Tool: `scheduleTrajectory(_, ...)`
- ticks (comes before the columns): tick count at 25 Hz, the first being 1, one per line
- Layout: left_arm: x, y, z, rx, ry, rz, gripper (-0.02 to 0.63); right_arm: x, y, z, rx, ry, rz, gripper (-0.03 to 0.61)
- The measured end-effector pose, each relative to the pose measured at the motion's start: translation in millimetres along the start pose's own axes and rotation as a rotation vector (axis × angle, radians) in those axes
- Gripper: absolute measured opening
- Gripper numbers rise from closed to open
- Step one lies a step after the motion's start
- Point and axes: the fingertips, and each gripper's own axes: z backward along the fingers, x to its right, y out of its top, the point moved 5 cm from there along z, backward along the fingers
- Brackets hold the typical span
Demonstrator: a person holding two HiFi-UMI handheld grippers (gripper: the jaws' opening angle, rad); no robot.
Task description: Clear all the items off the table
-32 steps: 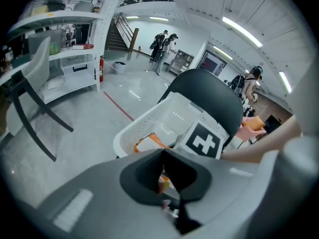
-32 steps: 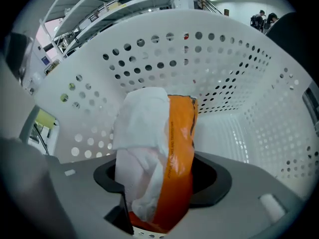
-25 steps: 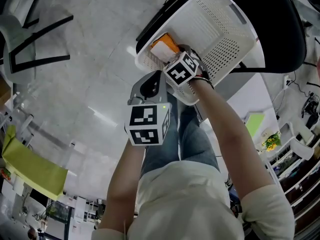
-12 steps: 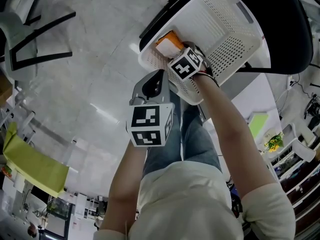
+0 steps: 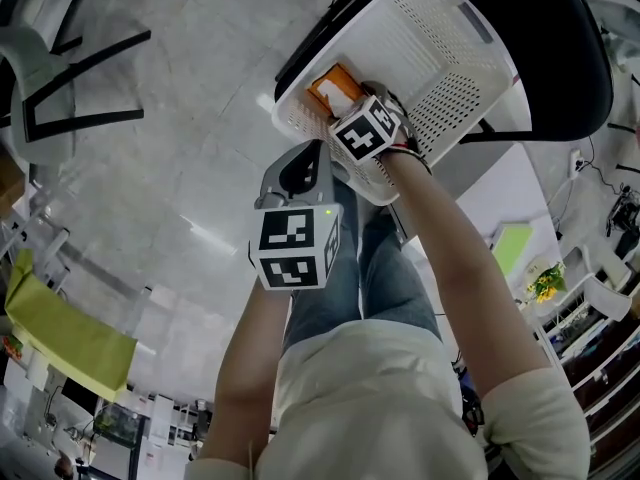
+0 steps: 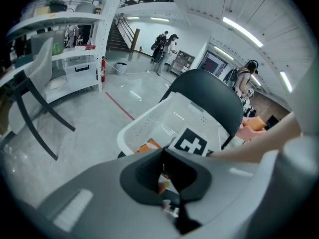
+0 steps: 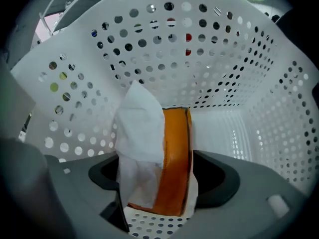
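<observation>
A white perforated basket rests on a black chair. Inside it an orange pack with a white tissue stands on edge on the basket floor. My right gripper points down into the basket. Its jaws have just been opening and stand open on either side of the pack. In the head view its marker cube covers most of the pack. My left gripper hangs shut just outside the basket's near rim, holding nothing.
The person's legs and the pale polished floor lie below. A black-legged chair stands at the left and a yellow-green cloth at the lower left. White shelves and people stand in the background of the left gripper view.
The right gripper stays inside the basket over the orange pack, with only a slight shift. The left gripper has not moved.
</observation>
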Motion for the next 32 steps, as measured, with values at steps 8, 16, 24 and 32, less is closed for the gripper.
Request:
scheduleTrajectory(8, 3.6, -1.2, 11.9, -0.003, 0.001, -0.004, 0.009, -1.9, 6.2, 35.6, 0.045, -0.009, -0.03, 0.4)
scheduleTrajectory(16, 7.6, -7.8, 16.2, -0.015, 0.007, -0.037, 0.009, -6.4, 7.8, 78.7, 0.121, -0.022, -0.062, 0.314)
scheduleTrajectory(24, 23.4, -13.7, 22.0, -0.034, -0.018, -0.083, 0.009, -11.1, -2.4, 127.4, 0.197, -0.068, -0.101, 0.177)
scheduleTrajectory(32, 37.9, -13.5, 30.1, -0.025, -0.039, -0.118, 0.009, -14.4, -20.1, 176.7, 0.285, -0.144, -0.191, 0.03)
